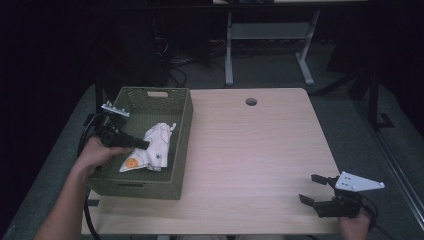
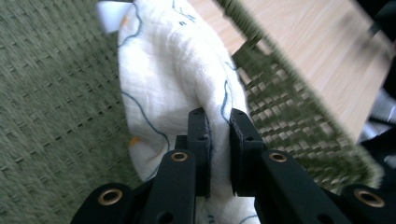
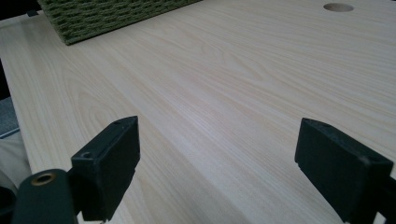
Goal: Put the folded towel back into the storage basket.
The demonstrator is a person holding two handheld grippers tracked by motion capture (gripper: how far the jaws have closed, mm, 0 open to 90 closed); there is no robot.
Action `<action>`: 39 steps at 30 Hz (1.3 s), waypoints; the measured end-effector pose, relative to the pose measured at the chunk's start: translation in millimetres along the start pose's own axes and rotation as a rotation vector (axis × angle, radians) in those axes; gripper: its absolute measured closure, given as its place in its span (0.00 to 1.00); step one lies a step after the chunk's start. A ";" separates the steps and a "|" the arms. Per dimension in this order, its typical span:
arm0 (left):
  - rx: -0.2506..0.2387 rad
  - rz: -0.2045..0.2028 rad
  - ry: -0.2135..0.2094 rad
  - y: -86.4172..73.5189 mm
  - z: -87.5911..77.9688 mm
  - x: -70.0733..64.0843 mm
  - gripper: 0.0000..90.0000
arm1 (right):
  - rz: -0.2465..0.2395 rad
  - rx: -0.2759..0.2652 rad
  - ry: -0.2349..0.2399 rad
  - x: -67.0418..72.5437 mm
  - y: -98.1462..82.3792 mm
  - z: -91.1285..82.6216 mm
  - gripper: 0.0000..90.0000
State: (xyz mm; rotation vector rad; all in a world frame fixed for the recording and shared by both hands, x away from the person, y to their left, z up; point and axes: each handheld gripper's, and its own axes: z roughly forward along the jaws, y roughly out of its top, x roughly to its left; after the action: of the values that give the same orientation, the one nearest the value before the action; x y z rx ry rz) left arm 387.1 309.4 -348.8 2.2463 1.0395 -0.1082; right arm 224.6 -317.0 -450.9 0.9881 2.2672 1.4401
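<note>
My left tongs (image 2: 218,135) clamp cloth (image 1: 152,147) inside basket (image 1: 182,145) | cloth's length runs near-to-far | right tongs (image 1: 316,189) open, far across surface (image 1: 250,150)

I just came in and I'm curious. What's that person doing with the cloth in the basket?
A person is working with a gripper in each hand. The left gripper is shut on a fold of the white printed cloth, which is inside the green woven basket. The right gripper rests open at the near right of the wooden table, holding nothing.
</note>
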 end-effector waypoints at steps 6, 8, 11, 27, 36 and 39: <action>0.057 0.078 0.312 3.8 15.1 11.7 0.61 | 0.003 -0.018 0.007 -1.2 1.7 1.5 0.15; 0.078 0.067 0.328 4.7 19.2 13.4 0.56 | -0.001 -0.013 0.004 0.4 2.4 1.8 0.15; 0.126 0.073 0.311 6.3 26.5 11.4 0.58 | -0.004 -0.013 0.007 0.8 2.5 1.6 0.15; 0.487 0.101 0.196 8.6 102.4 -3.2 0.59 | -0.008 -0.027 0.017 1.3 2.8 -0.6 0.15; 0.410 0.097 0.217 16.9 91.0 -5.8 0.98 | -0.008 -0.044 0.013 1.2 3.1 -3.8 0.15; 0.409 0.061 0.109 16.0 86.8 -7.4 0.98 | -0.007 -0.040 0.015 1.8 3.1 -3.3 0.15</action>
State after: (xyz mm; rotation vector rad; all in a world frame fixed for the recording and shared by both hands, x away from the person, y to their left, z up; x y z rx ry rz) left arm 409.7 245.6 -406.0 2.6762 1.0808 -0.1882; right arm 222.7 -317.3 -446.4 0.9595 2.2406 1.4894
